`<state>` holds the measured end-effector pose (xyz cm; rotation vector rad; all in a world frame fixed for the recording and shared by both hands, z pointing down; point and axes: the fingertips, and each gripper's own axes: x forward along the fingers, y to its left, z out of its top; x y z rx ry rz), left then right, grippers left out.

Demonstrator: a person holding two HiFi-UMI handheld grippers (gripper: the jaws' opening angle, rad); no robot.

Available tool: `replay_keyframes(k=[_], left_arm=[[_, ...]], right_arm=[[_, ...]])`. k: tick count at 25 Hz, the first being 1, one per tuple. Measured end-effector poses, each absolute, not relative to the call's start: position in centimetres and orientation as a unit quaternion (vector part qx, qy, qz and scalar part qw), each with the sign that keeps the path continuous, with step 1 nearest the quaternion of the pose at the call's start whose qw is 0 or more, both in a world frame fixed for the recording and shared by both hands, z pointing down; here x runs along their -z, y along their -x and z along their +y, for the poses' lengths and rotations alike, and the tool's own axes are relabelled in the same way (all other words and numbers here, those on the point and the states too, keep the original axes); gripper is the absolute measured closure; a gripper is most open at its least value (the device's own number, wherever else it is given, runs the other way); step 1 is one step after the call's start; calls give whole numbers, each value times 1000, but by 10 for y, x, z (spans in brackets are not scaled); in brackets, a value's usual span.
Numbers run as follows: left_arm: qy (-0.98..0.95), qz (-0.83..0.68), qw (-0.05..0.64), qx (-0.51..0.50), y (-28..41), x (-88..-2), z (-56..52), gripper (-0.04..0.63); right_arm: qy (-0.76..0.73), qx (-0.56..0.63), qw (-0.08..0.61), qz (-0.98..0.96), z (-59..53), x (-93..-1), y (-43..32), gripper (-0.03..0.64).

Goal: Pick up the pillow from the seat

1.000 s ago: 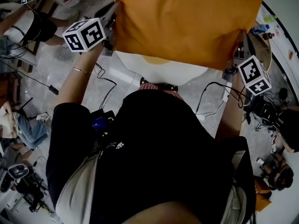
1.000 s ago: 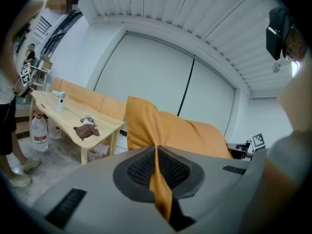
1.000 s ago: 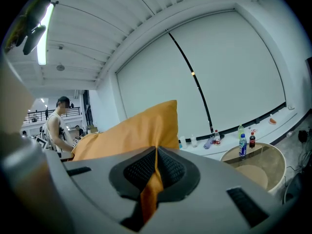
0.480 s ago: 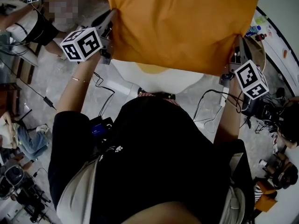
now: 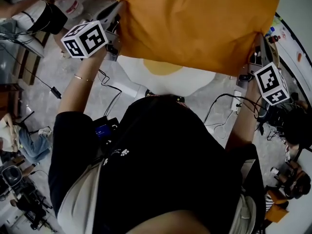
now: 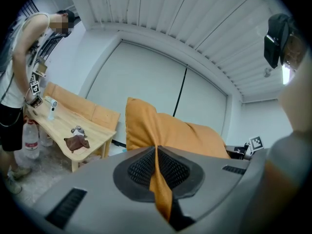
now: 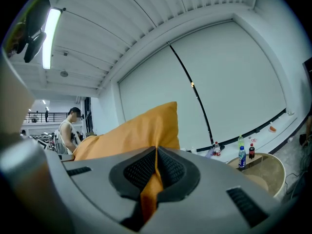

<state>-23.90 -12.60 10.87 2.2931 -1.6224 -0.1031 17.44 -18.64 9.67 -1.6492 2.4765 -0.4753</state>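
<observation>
Plump orange fabric pillow (image 5: 195, 23), smooth with pointed corners, hangs over the white rounded seat (image 5: 146, 72). The left gripper (image 6: 157, 167) is clamped on the cloth of one corner, and the right gripper (image 7: 155, 172) on the opposite corner. Small plastic drink bottles (image 7: 242, 156) stand on a round table (image 7: 265, 167); their contents are unclear.

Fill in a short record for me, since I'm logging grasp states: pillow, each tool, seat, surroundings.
pillow: orange pillow, held up in the air and stretched between the two tools
left tool: left tool shut on fabric at one end of the pillow
right tool: right tool shut on fabric at the opposite end
seat: white seat with a yellow patch, below the pillow and partly hidden by it
surroundings: wooden table; bottles on a round table
</observation>
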Motion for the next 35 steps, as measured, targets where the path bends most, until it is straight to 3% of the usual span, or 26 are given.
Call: replay_keyframes(k=[35], left_arm=[[-806, -564, 174, 39, 237, -105, -121, 575]], right_arm=[[545, 145, 63, 823, -185, -86, -174, 591]])
